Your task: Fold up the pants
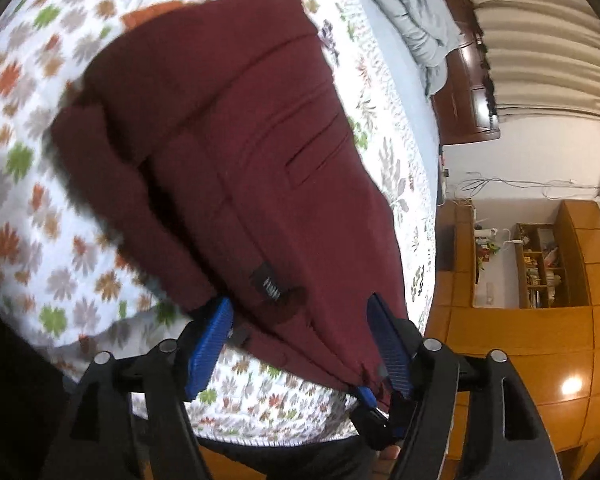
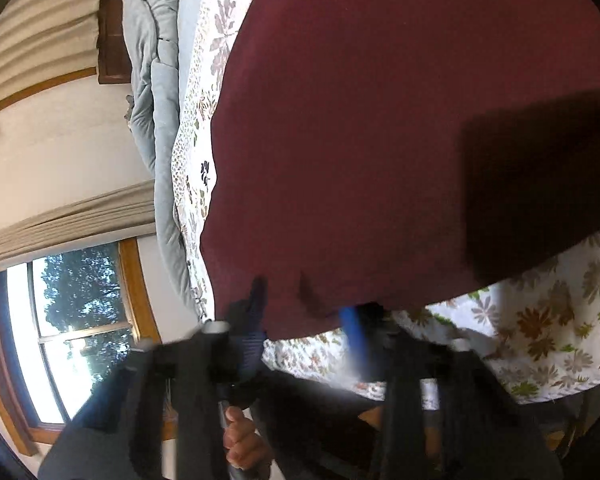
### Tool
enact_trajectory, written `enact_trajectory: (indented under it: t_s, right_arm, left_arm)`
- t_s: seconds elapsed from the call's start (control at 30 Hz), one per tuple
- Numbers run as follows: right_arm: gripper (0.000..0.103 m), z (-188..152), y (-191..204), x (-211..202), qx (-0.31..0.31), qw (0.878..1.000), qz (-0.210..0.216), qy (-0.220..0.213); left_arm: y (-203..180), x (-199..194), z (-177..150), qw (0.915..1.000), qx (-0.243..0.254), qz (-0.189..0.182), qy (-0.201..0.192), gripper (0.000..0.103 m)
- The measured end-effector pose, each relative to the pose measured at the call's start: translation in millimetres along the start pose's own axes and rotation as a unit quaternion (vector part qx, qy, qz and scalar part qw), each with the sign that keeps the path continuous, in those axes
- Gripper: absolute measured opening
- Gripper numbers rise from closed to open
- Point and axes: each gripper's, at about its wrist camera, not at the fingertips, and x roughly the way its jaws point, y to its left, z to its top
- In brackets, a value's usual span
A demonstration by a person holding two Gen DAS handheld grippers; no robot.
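One pair of maroon cloth pants (image 1: 236, 152) on the floral bedspread (image 1: 32, 208). Left gripper (image 1: 300, 344) wide, straddling the hem; right gripper (image 2: 306, 320) blurred, gap unclear. Grey duvet (image 1: 412, 12) beyond the pants.

The left gripper (image 1: 300, 344) points downward with its blue fingers (image 1: 210, 344) spread wide apart. The right gripper (image 2: 306, 328) is motion-blurred, its fingers apart; a hand (image 2: 242, 438) shows below it.
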Motion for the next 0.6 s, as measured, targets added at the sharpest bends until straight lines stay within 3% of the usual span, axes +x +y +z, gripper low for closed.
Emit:
enact_trajectory:
  t_s: [0.03, 0.13, 0.4, 0.43, 0.47, 0.6]
  right_arm:
    - [0.008, 0, -2, 1, 0.003, 1.000, -0.001, -0.001]
    - [0.008, -5, -4, 3, -0.003, 1.000, -0.002, -0.008]
    - [0.007, -15, 11, -10, -0.027, 1.000, 0.004, -0.016]
    - [0.007, -15, 10, -9, -0.028, 0.999, 0.000, -0.016]
    - [0.007, -13, 7, -5, -0.026, 1.000, -0.006, -0.014]
    - [0.008, -4, -7, 12, -0.011, 1.000, -0.015, -0.004]
  left_arm:
    - [0, -1, 0, 1.0000, -0.004, -0.002, -0.002, 0.047]
    - [-1, -3, 4, 1.0000, 0.003, -0.005, -0.008, 0.020]
    - [16, -27, -17, 0.9989, -0.005, -0.019, -0.041, 0.011]
    - [20, -28, -20, 0.9989, -0.009, -0.015, -0.043, 0.003]
    - [27, -26, -21, 0.9990, -0.010, -0.007, -0.043, 0.001]
    - [33, -20, -18, 0.9988, -0.011, -0.002, -0.047, 0.000]
